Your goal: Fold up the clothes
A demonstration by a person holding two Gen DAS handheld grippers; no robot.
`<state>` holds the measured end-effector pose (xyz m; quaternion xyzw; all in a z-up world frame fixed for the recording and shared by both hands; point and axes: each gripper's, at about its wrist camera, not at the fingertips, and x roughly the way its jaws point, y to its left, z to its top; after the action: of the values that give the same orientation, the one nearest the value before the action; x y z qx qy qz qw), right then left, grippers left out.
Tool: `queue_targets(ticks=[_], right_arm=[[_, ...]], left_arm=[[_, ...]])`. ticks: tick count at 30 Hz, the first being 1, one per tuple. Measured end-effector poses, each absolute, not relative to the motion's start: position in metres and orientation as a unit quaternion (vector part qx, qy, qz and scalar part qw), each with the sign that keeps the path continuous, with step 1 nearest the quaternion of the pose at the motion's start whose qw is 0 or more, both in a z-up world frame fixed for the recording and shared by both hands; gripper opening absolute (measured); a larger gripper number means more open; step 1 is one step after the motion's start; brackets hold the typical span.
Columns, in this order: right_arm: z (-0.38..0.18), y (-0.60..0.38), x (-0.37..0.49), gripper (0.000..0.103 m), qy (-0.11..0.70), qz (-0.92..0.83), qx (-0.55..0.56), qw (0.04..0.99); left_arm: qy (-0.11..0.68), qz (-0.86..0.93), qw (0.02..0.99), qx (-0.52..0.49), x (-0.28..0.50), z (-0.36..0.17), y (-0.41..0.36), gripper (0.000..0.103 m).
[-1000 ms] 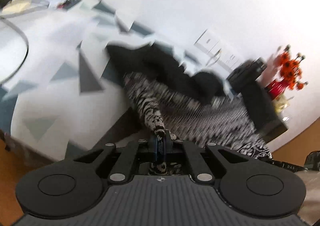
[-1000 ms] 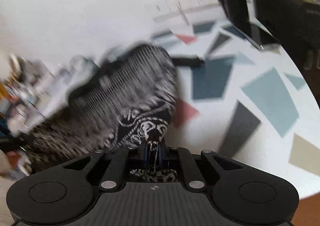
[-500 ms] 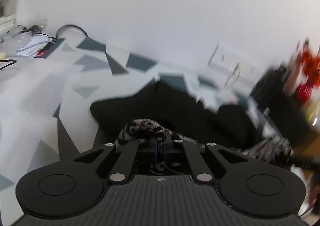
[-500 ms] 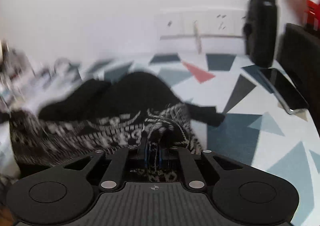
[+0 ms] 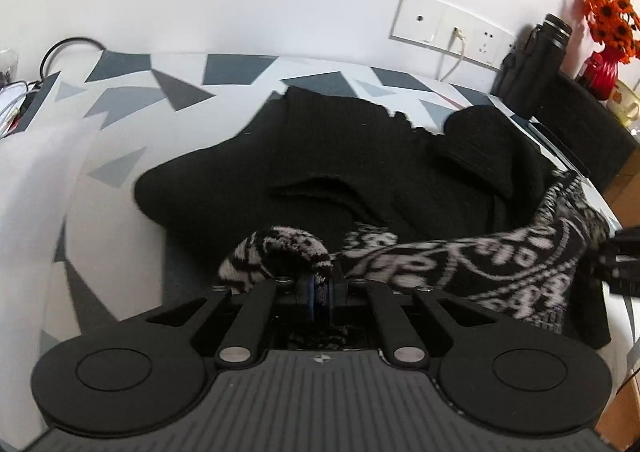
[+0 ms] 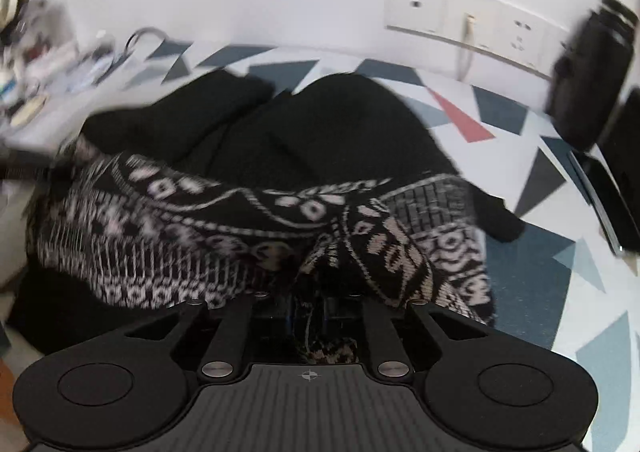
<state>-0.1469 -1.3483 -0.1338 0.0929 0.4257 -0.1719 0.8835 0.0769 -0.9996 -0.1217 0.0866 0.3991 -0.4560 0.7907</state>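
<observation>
A black knit garment with a black-and-white patterned band (image 5: 460, 264) lies spread on the table, its plain black part (image 5: 320, 171) stretching toward the wall. My left gripper (image 5: 320, 288) is shut on the left end of the patterned edge. My right gripper (image 6: 310, 306) is shut on the right end of the same patterned garment (image 6: 200, 228), whose cloth bunches over the fingers. The patterned edge hangs taut between the two grippers near the table's front. The black part (image 6: 320, 131) sits beyond it.
The table (image 5: 100, 211) carries a white cloth with grey and blue triangles. A wall socket panel (image 5: 448, 27) with a plugged cable is behind. A black bottle (image 5: 536, 63), a dark box (image 5: 592, 131) and orange flowers (image 5: 612, 19) stand at the right. Cables and clutter (image 6: 48, 63) lie at the left.
Both grippers swung from tilted views to face the wall and came down toward the table with the patterned edge. The garment now lies flatter, black part spread behind.
</observation>
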Motion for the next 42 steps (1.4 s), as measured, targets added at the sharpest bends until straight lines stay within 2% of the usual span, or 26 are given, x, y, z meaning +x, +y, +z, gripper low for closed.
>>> queue_targets(ticks=[4,6,7,8,9,10,12,15,17,19,20,24,26,30,37,42], right_arm=[[-0.140,-1.337,-0.146,0.017,0.419,-0.197,0.099,0.881],[-0.141,-1.337,-0.145,0.020,0.421,-0.207,0.100,0.877],[-0.140,-1.336,-0.143,0.029,0.427,-0.216,0.100,0.872],[-0.138,-1.338,-0.141,0.033,0.437,-0.223,0.106,0.865],[-0.136,-1.340,-0.139,0.040,0.446,-0.229,0.112,0.858],[-0.130,-1.341,-0.141,0.055,0.444,-0.235,0.127,0.856],[-0.111,-1.343,-0.145,0.072,0.428,-0.249,0.153,0.855],[-0.074,-1.347,-0.155,0.075,0.390,-0.275,0.187,0.859],[-0.049,-1.349,-0.161,0.082,0.363,-0.292,0.209,0.859],[-0.019,-1.352,-0.166,0.094,0.327,-0.312,0.219,0.865],[-0.004,-1.354,-0.167,0.095,0.310,-0.321,0.224,0.866],[0.047,-1.359,-0.170,0.102,0.250,-0.358,0.221,0.872],[0.071,-1.361,-0.172,0.102,0.221,-0.376,0.216,0.874],[0.098,-1.369,-0.168,0.102,0.215,-0.402,0.174,0.873],[0.088,-1.391,-0.129,0.102,0.237,-0.361,0.159,0.888],[0.052,-1.410,-0.081,0.102,0.267,-0.305,0.159,0.900]], left_arm=[[0.415,-0.488,0.767,0.040,0.093,-0.127,-0.981,0.011],[0.420,-0.507,0.752,0.034,0.099,-0.124,-0.979,0.019],[0.421,-0.516,0.745,0.033,0.102,-0.121,-0.979,0.031],[0.419,-0.524,0.741,0.032,0.104,-0.114,-0.978,0.049],[0.412,-0.533,0.738,0.030,0.106,-0.106,-0.976,0.057],[0.407,-0.544,0.733,0.028,0.108,-0.096,-0.976,0.063],[0.397,-0.570,0.719,0.024,0.113,-0.077,-0.974,0.064],[0.394,-0.598,0.698,0.007,0.122,-0.051,-0.975,0.074],[0.395,-0.616,0.682,-0.010,0.128,-0.039,-0.980,0.077],[0.399,-0.632,0.663,-0.023,0.133,-0.032,-0.987,0.083],[0.406,-0.639,0.652,-0.027,0.137,-0.031,-0.991,0.088],[0.451,-0.631,0.631,-0.013,0.156,-0.044,-0.999,0.089],[0.470,-0.624,0.624,0.016,0.165,-0.053,-0.996,0.091],[0.480,-0.619,0.618,0.070,0.178,-0.061,-0.983,0.091],[0.441,-0.604,0.663,-0.023,0.214,-0.040,-0.951,0.092],[0.417,-0.562,0.714,0.023,0.222,-0.052,-0.989,0.092]])
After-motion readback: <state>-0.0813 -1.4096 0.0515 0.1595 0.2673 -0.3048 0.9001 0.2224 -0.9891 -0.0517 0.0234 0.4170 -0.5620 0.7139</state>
